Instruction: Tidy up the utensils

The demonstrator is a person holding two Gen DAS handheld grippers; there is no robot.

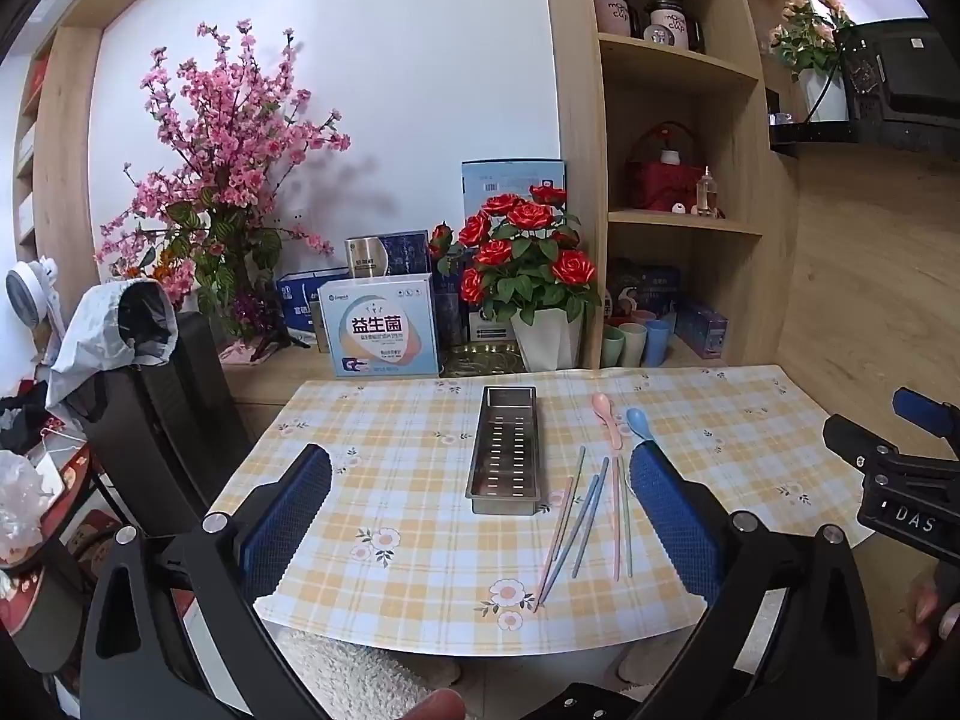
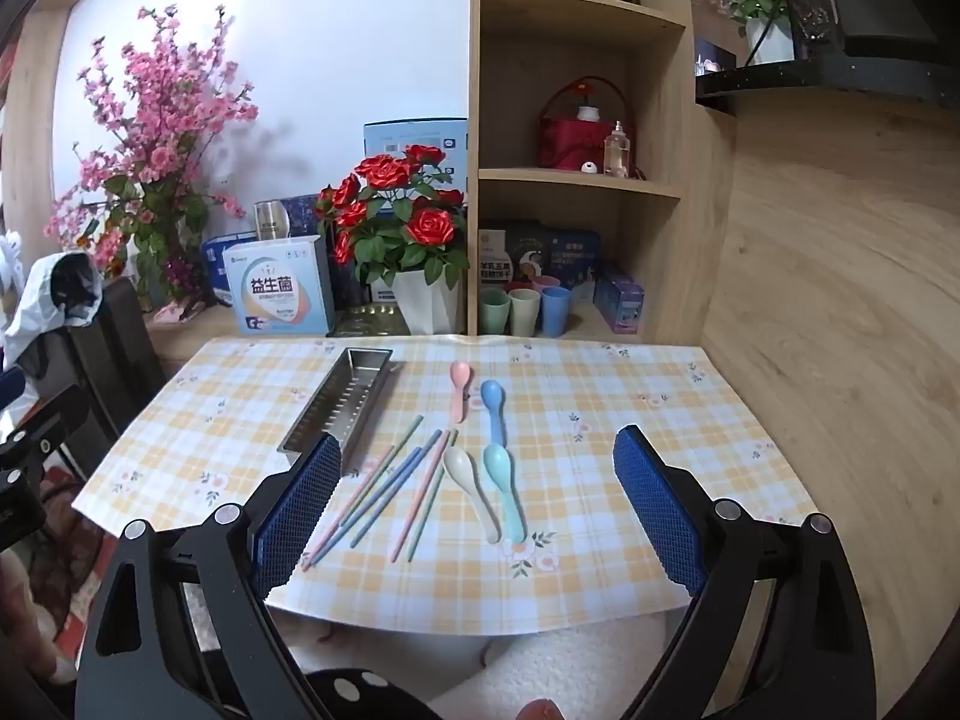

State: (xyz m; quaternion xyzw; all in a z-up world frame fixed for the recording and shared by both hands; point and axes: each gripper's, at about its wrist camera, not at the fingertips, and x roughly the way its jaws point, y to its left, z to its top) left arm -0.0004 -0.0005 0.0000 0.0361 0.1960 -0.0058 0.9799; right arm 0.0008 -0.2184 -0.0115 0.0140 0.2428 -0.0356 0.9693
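Observation:
A steel perforated utensil tray lies empty on the checked tablecloth. Right of it lie several pastel chopsticks. A pink spoon and a blue spoon lie behind them. In the right wrist view a white spoon and a teal spoon lie nearer. My left gripper is open and empty above the table's near edge. My right gripper is open and empty above the spoons, and part of it shows in the left wrist view.
A red rose pot, boxes and pink blossoms stand behind the table. Pastel cups sit on the lowest shelf. A black chair stands at the left. A wooden wall borders the right.

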